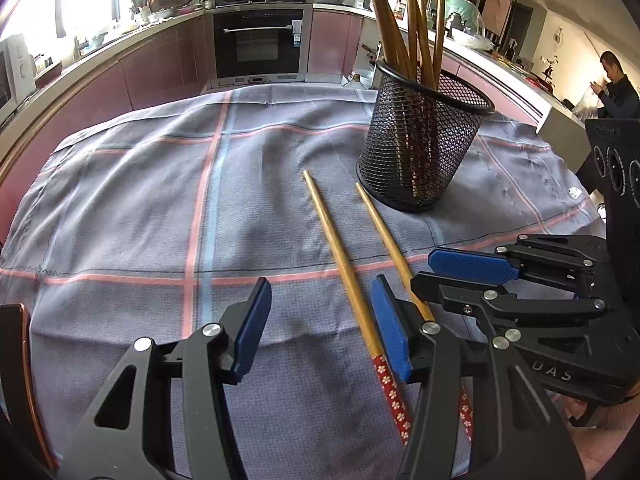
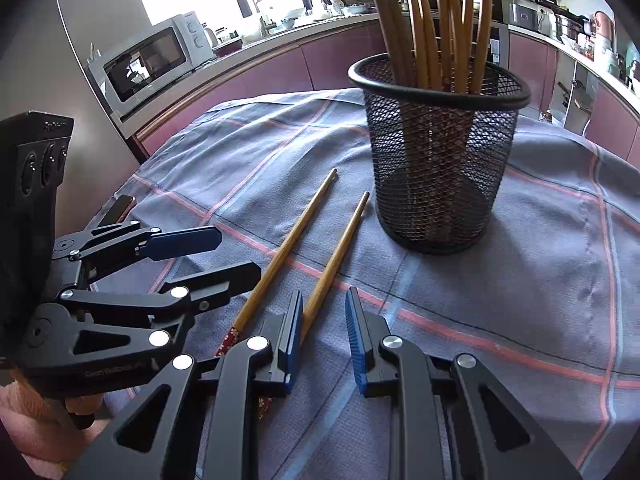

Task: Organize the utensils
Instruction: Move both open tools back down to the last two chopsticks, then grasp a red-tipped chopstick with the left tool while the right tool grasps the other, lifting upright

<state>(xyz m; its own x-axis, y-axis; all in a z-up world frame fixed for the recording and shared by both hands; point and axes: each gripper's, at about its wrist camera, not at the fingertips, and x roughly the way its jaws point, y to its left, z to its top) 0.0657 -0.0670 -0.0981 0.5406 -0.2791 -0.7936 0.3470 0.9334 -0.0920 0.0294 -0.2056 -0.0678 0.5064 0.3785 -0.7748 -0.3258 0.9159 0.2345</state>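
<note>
Two wooden chopsticks with red flowered ends lie side by side on the checked cloth, a left chopstick [image 1: 340, 248] [image 2: 284, 252] and a right chopstick [image 1: 386, 236] [image 2: 340, 248]. A black mesh holder [image 1: 420, 148] [image 2: 438, 156] stands just beyond them with several chopsticks upright in it. My left gripper [image 1: 320, 324] is open low over the cloth, the left chopstick running between its fingers. My right gripper [image 2: 322, 334] is open, the right chopstick passing between its fingers. Each gripper shows in the other's view, the right one [image 1: 444, 276] and the left one [image 2: 236, 256].
The table is covered by a grey-blue cloth [image 1: 160, 200] with pink and blue stripes. Kitchen counters, an oven [image 1: 258, 44] and a microwave [image 2: 152, 60] stand behind. A person [image 1: 616, 84] sits far right.
</note>
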